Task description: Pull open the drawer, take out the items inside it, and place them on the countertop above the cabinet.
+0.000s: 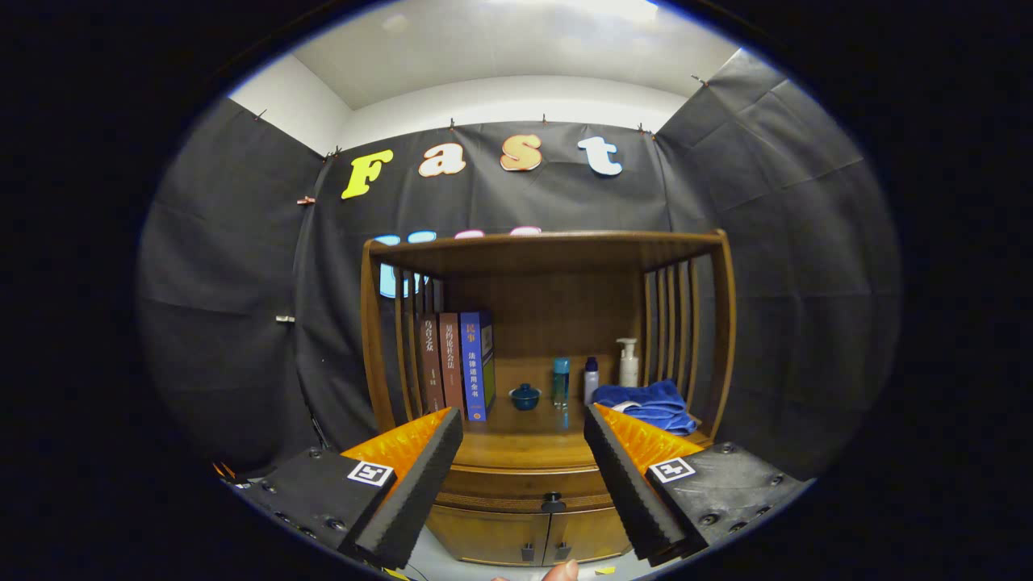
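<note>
A wooden cabinet stands ahead of me, with a shut drawer (529, 484) under its countertop (524, 440). A small dark knob (553, 502) sits at the drawer's lower middle. My gripper (523, 436) is open and holds nothing; it hovers some way in front of the cabinet, its fingers framing the countertop and drawer front. The drawer's contents are hidden.
On the countertop stand three books (456, 363) at the left, a small blue lidded bowl (524, 396), a teal bottle (561, 382), a small bottle (591, 379), a pump bottle (628, 363) and a folded blue towel (650, 403). Two cupboard doors (529, 537) lie below the drawer. A fingertip (561, 571) shows below.
</note>
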The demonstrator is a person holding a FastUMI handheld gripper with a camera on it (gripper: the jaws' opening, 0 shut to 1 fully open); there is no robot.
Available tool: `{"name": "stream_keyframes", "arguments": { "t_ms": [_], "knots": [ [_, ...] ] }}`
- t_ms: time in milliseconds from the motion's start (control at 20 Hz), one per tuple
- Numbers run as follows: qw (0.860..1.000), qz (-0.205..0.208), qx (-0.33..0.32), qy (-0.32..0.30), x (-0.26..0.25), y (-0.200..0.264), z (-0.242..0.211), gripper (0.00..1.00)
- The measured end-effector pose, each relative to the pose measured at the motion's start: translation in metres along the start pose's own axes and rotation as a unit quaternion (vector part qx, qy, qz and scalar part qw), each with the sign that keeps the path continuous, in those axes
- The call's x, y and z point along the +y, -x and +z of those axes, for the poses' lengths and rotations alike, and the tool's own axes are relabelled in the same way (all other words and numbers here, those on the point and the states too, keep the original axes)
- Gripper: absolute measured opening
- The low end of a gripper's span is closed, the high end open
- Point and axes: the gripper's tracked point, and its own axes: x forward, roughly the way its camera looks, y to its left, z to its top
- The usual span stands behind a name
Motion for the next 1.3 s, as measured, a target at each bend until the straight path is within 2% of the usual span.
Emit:
{"name": "stream_keyframes", "arguments": {
  "t_ms": [450,750,950,1100,1150,1300],
  "knots": [
    [0.997,-0.026,0.069,0.018,-0.033,-0.067,-0.16,1.0],
    [0.995,-0.033,0.097,0.019,-0.047,-0.098,-0.236,0.99],
    [0.99,-0.049,0.132,0.025,-0.054,-0.111,-0.27,0.75],
    [0.99,-0.057,0.132,0.01,-0.06,-0.11,-0.268,0.52],
    [0.99,-0.055,0.129,0.003,-0.059,-0.114,-0.271,0.52],
    [0.989,-0.058,0.13,0.033,-0.062,-0.109,-0.269,0.35]
  ]
}}
